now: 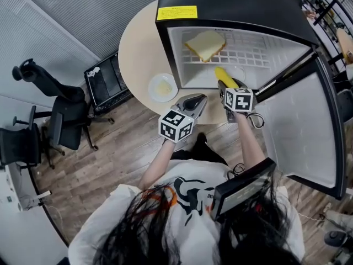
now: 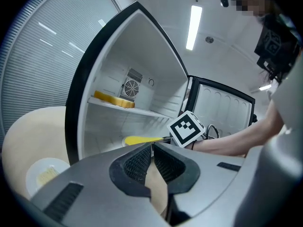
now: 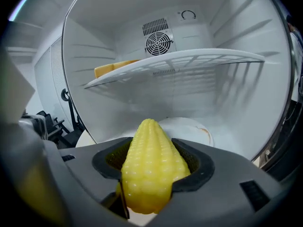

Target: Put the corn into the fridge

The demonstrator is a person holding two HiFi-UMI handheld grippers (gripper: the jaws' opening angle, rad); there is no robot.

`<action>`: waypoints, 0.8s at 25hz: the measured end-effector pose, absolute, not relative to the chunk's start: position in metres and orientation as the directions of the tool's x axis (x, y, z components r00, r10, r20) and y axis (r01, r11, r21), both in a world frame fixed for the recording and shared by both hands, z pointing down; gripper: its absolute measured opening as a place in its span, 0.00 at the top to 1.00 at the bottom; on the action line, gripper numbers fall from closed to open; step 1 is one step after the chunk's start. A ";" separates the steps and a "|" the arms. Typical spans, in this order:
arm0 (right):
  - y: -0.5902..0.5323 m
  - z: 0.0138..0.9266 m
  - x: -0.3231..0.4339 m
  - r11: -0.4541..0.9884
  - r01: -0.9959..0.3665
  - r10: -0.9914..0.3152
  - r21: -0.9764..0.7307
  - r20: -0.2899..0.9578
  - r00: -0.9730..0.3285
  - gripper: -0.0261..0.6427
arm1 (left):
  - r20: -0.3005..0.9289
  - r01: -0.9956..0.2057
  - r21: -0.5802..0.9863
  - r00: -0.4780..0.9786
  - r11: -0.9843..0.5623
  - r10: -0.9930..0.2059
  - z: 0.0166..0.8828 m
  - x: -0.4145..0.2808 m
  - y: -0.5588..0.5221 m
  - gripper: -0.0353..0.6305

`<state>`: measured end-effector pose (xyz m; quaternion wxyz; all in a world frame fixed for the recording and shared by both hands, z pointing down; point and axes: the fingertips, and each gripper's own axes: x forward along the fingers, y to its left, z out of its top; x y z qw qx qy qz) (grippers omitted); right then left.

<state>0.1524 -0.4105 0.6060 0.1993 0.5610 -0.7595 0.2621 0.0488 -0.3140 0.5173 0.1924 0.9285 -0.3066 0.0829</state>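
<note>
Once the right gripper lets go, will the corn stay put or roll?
The corn is round and tapered, so on its side it would probably roll in an arc; the rim of the plate ahead may check it. It shows no denting in the right gripper, so likely stiff. Its glossy skin hints it could slip.

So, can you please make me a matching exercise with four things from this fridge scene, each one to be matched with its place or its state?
Things:
1. corn
2. yellow slice
3. fridge door
4. left gripper

Place or state:
a. shut, with nothing in it
b. lying on the upper shelf
c. swung open
d. held by the right gripper

Pairs: 1-d, 2-b, 3-c, 4-a
</note>
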 end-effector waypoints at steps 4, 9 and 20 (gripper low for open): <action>-0.420 0.611 0.151 0.268 -0.957 -0.732 -0.114 0.622 -0.279 0.57 | 0.277 -0.618 0.306 0.785 -0.724 -0.554 0.518 0.042 -0.317 0.93; -0.431 0.617 0.151 0.299 -0.951 -0.726 -0.076 0.629 -0.278 0.57 | 0.282 -0.634 0.304 0.773 -0.711 -0.568 0.521 0.037 -0.321 0.93; -0.447 0.638 0.164 0.391 -0.920 -0.674 0.022 0.687 -0.270 0.57 | 0.301 -0.640 0.301 0.767 -0.707 -0.567 0.525 0.036 -0.324 0.93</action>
